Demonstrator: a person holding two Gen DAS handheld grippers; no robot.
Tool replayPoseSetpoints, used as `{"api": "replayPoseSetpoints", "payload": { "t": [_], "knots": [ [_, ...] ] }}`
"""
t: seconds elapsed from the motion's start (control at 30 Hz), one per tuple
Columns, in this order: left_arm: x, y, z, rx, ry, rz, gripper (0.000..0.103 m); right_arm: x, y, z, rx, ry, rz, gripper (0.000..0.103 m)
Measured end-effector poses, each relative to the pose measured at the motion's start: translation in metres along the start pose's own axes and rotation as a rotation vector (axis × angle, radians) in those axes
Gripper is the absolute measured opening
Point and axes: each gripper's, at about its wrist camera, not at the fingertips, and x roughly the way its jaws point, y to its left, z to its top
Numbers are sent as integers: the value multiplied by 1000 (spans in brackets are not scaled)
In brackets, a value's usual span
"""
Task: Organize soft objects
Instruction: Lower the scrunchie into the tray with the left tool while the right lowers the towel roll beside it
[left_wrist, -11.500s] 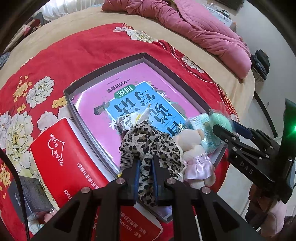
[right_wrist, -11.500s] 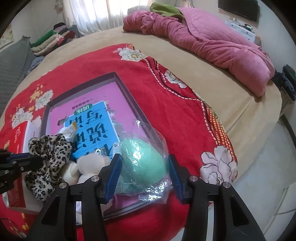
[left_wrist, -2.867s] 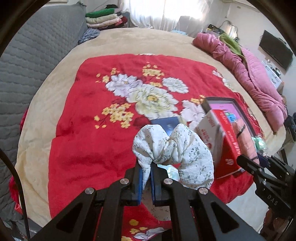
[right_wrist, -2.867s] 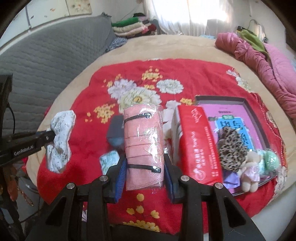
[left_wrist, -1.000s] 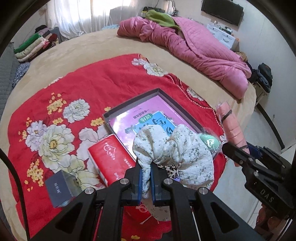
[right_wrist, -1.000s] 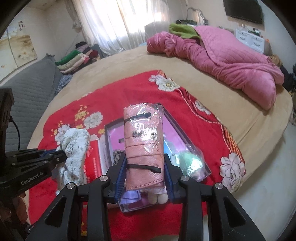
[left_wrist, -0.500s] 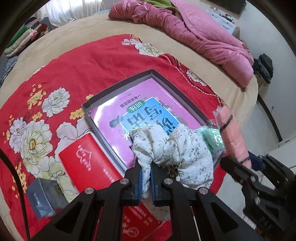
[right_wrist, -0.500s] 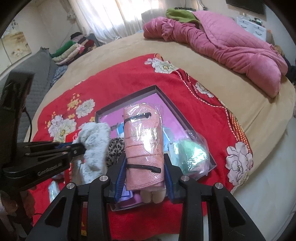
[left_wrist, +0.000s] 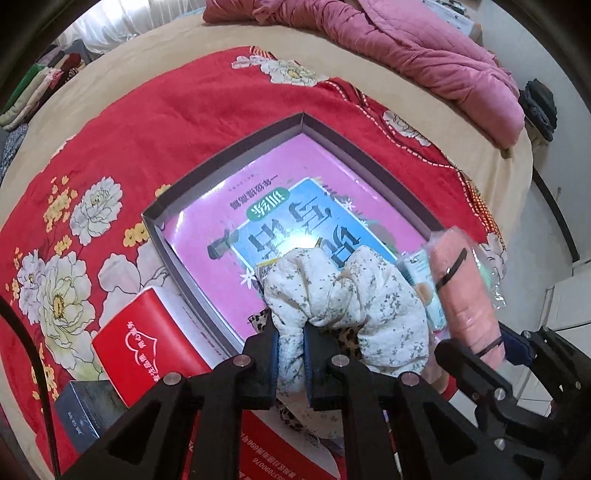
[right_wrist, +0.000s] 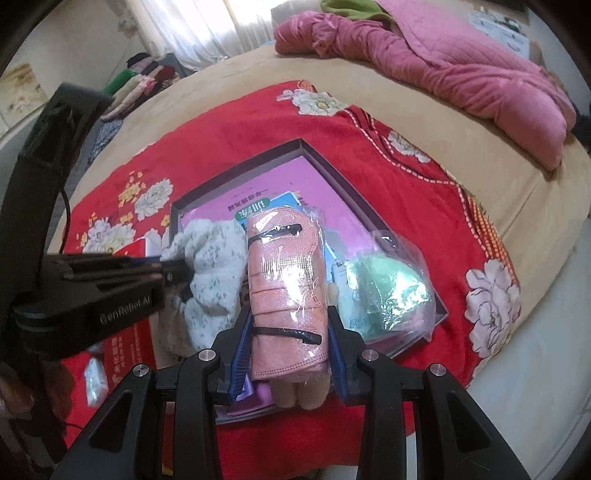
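Scrunchie (left_wrist: 343, 295) over tray (left_wrist: 229, 155) — leopard fabric (left_wrist: 347, 338) apparently beneath.

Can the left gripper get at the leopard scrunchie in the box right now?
Probably not. The left gripper has a white floral scrunchie between its opening jaws, lying over the leopard scrunchie; only slivers show. The right gripper crowds that box corner.

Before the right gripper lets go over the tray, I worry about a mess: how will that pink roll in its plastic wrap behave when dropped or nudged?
The pink roll looks soft and light, so it should land quietly. Its clear wrap looks glossy, so probably slippery. Being round, it may roll on the flat book unless the white floral scrunchie stops it.
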Motion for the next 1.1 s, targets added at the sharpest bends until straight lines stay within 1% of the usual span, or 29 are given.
{"api": "replayPoseSetpoints", "payload": {
  "t": [0.03,0.1,0.17,0.23,0.37,0.4,0.77,0.83,0.9,1.1],
  "knots": [
    [1,1,0,-5,1,2,14,-1,-1,1,9,-9,1,39],
    [3,2,-1,-10,7,6,24,-3,-1,2,20,-27,22,39],
    [4,3,-1,-15,9,1,26,-6,2,4,12,-41,41,39],
    [4,2,0,-18,10,-13,27,-7,8,5,-22,-46,33,39],
    [0,1,2,-20,-5,-37,43,0,15,4,-51,-27,19,39],
    [-2,2,2,-20,-7,-43,44,2,14,4,-49,-19,23,39],
    [-14,13,-2,-40,-18,-78,45,40,15,-7,-58,65,-4,39],
    [-15,14,-3,-37,-17,-87,48,44,16,-9,-57,69,-6,39],
    [-16,13,-4,-31,-18,-94,54,45,16,-9,-60,68,-13,39],
    [-19,9,-7,-13,-21,-104,57,46,16,-9,-58,64,-26,40]
  ]
}}
